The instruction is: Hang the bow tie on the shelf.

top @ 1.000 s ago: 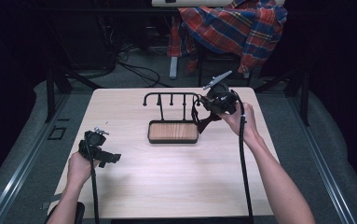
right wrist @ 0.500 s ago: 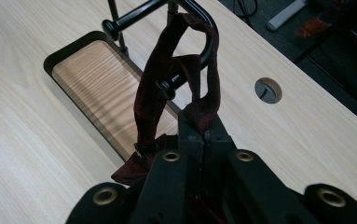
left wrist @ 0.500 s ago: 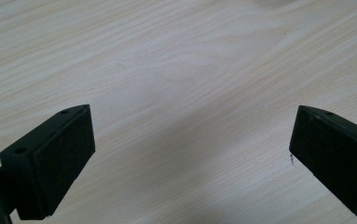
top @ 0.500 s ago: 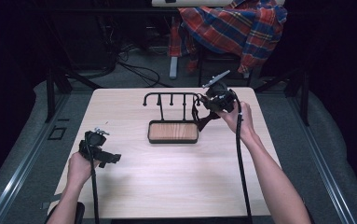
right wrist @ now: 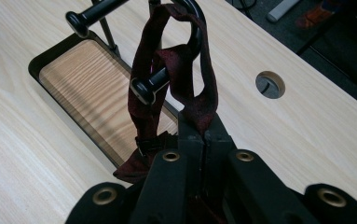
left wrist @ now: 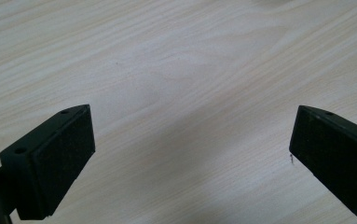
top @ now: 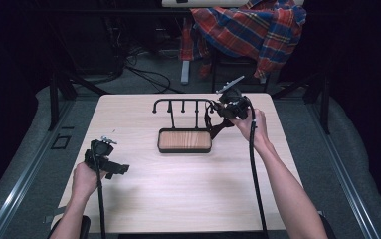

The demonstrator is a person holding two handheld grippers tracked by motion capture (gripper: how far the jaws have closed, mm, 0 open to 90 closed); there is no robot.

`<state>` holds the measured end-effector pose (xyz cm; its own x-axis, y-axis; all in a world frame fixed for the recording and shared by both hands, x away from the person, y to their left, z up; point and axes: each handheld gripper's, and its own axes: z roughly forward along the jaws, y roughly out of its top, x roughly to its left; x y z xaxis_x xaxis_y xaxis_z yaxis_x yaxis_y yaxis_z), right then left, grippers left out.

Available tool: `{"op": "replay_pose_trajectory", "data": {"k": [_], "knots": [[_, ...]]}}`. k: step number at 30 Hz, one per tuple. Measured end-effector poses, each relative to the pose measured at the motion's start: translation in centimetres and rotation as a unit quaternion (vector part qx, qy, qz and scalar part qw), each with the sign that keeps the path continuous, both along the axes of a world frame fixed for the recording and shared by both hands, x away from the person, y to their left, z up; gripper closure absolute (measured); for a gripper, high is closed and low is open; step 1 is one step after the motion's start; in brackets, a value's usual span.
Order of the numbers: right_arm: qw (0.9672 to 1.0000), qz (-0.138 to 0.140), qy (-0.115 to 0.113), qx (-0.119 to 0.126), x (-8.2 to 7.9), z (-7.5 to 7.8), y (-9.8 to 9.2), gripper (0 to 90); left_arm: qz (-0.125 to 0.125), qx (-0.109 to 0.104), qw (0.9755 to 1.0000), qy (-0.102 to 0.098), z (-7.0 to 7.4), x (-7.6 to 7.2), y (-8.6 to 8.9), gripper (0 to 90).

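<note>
Evidently right gripper [right wrist: 199, 135] jaws clamped on dark red fabric strap [right wrist: 185, 70], looped over end peg of black metal rack [top: 178, 105]; judge: draw loop along peg, avoid tipping rack. Left gripper [top: 103, 159] jaws apart over pale wooden counter [top: 188, 194]

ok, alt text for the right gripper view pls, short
The right gripper, jaws shut, pinches a dark red strap looped over the curved end of a black metal rack. The rack stands in a black-rimmed wooden tray on a pale wood table, with a round cable hole beyond.
</note>
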<state>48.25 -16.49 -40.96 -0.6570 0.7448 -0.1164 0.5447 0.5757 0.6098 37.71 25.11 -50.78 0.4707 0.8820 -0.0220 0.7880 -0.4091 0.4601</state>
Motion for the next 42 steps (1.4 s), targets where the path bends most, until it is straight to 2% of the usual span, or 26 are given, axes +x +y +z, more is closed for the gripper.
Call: {"op": "replay_pose_trajectory", "data": {"k": [8,18,25,29,32,42], "knots": [[0.9999,-0.010,0.009,0.007,0.6,-0.8,0.1,88.9,-0.001,-0.001,1.0000,0.000,0.0,0.0,0.0,0.1],[0.9993,-0.014,0.018,0.029,1.0,-2.1,-0.2,87.9,-0.004,-0.001,1.0000,0.004,-0.1,0.0,-0.1,0.1],[0.9990,-0.011,0.025,0.036,1.0,-2.5,-0.3,82.2,-0.005,-0.001,1.0000,0.004,-0.1,0.0,-0.1,0.1],[0.9989,-0.015,0.023,0.037,1.1,-2.8,-0.2,83.1,-0.005,-0.001,1.0000,0.004,-0.1,0.0,-0.1,0.1],[0.9986,-0.014,0.032,0.040,1.2,-3.0,-0.1,82.1,-0.006,-0.001,1.0000,0.004,-0.1,0.0,-0.1,0.1],[0.9982,-0.004,0.042,0.044,1.1,-3.1,-0.1,73.8,-0.007,-0.002,1.0000,0.005,-0.1,0.0,-0.1,0.1]]}}
